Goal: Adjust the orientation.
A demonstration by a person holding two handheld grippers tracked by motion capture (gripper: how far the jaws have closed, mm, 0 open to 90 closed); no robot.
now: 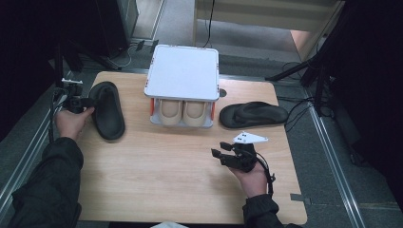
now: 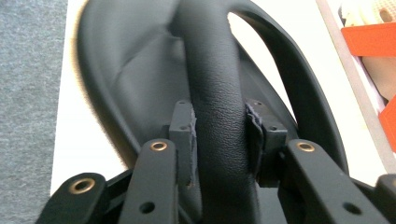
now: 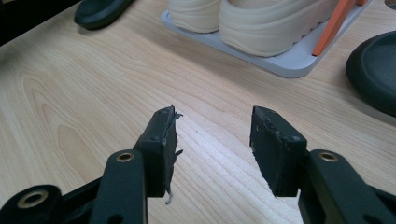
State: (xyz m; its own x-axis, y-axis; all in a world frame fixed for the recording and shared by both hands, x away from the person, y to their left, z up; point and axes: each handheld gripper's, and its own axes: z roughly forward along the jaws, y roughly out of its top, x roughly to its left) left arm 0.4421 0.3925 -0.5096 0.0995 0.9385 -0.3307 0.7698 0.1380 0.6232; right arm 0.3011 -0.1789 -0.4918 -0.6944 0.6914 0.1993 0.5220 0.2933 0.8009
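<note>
A black slipper (image 1: pixel 108 111) lies at the table's left side. My left gripper (image 1: pixel 88 101) sits at its left edge, and in the left gripper view my left gripper (image 2: pixel 219 135) is shut on the slipper's strap (image 2: pixel 217 84), both pads pressing its sides. A second black slipper (image 1: pixel 253 114) lies at the right of the table. My right gripper (image 1: pixel 223 151) hovers over the table in front of it. In the right gripper view my right gripper (image 3: pixel 212 135) stands open with only bare wood between its pads.
A small white rack (image 1: pixel 183 71) with orange posts stands at the back middle of the wooden table (image 1: pixel 166 185), a pair of beige shoes (image 1: pixel 183 111) on its lower shelf. Cables and dark stands lie around the table on the floor.
</note>
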